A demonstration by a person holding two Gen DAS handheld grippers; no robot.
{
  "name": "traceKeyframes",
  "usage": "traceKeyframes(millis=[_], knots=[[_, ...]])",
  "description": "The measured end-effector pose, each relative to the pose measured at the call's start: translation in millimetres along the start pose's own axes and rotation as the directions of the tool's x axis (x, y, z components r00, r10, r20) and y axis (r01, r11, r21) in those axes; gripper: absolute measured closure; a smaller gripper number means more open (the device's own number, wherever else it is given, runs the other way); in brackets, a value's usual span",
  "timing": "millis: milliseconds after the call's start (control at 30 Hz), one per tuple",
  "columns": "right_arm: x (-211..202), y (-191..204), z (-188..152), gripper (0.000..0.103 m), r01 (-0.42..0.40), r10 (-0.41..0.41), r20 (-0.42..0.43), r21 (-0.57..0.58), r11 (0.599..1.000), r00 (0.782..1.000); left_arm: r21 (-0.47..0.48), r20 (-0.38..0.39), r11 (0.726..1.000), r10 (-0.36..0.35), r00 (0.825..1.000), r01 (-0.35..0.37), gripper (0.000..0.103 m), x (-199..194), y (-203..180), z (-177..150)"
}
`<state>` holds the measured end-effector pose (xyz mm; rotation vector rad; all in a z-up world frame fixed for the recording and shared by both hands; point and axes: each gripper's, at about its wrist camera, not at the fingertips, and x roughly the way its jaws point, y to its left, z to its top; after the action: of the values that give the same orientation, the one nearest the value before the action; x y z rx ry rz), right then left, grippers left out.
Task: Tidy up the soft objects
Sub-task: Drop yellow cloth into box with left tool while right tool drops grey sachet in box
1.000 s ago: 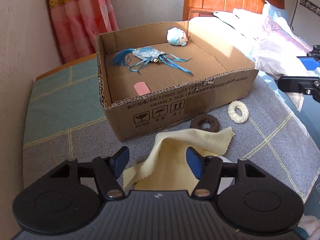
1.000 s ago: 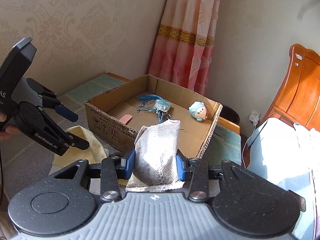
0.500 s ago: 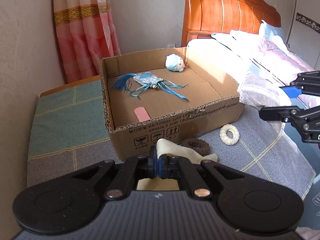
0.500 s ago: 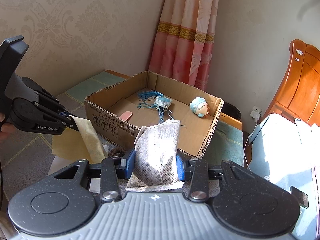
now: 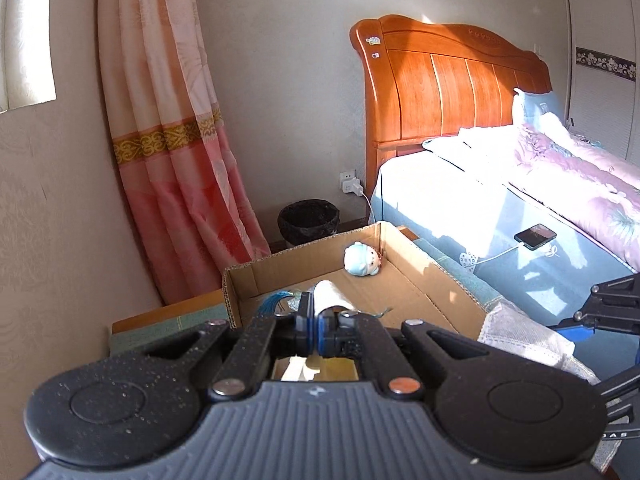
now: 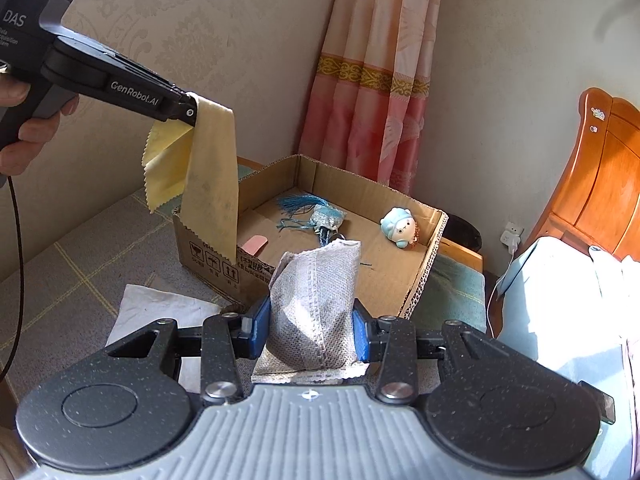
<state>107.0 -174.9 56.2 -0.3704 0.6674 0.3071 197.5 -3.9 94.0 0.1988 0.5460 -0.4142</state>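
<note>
Cloth (image 6: 208, 184) is hanging from the clamped left tool (image 6: 192, 112), over the near-left corner of the box (image 6: 420, 280); the right tool (image 6: 310, 330), nearer, is gripping a grey pouch (image 6: 316, 304).

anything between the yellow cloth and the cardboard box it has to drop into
Nothing visible. The yellow cloth hangs from the left gripper near the cardboard box, its lower edge draped in front of the near corner; the box top is open.

Matt yellow cloth (image 6: 208, 168), corrugated cardboard box (image 6: 424, 280), glossy wooden headboard (image 5: 452, 92)
</note>
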Motion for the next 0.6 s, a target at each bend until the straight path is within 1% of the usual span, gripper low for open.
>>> traceKeyframes(millis=[133, 167, 233, 267, 300, 367, 433, 500, 600], knots=[[-1, -1, 2, 0.058, 0.006, -0.006, 0.002, -0.001, 1.000, 1.000, -0.025, -0.009, 0.999, 0.040, 0.999, -0.040, 0.102, 35, 9, 14], [-1, -1, 2, 0.058, 0.005, -0.005, 0.002, -0.001, 1.000, 1.000, -0.029, -0.010, 0.998, 0.053, 0.999, -0.053, 0.096, 43, 11, 15], [1, -2, 2, 0.058, 0.007, -0.007, 0.000, 0.004, 1.000, 1.000, -0.052, -0.030, 0.995, 0.080, 0.996, -0.082, 0.081, 57, 15, 13], [1, -2, 2, 0.058, 0.008, -0.008, -0.002, 0.006, 1.000, 1.000, -0.062, -0.050, 0.994, 0.085, 0.995, -0.088, 0.056, 63, 17, 10], [2, -3, 3, 0.058, 0.009, -0.009, -0.003, 0.009, 1.000, 1.000, -0.078, -0.057, 0.993, 0.087, 0.995, -0.092, 0.027, 66, 18, 4], [3, -4, 4, 0.058, 0.011, -0.011, -0.005, 0.015, 1.000, 1.000, -0.108, -0.048, 0.988, 0.104, 0.993, -0.109, 0.007, 61, 20, -7], [5, -6, 6, 0.058, 0.012, -0.012, -0.008, 0.021, 1.000, 1.000, -0.129, -0.068, 0.986, 0.097, 0.993, -0.105, 0.007, 52, 22, -17], [8, -7, 8, 0.058, 0.016, -0.016, -0.011, 0.025, 1.000, 1.000, -0.170, -0.085, 0.980, 0.088, 0.992, -0.102, 0.006, 41, 24, -28], [14, -11, 13, 0.058, 0.017, -0.016, -0.014, 0.040, 0.999, 1.000, -0.229, -0.127, 0.965, 0.102, 0.987, -0.129, 0.005, 19, 27, -50]])
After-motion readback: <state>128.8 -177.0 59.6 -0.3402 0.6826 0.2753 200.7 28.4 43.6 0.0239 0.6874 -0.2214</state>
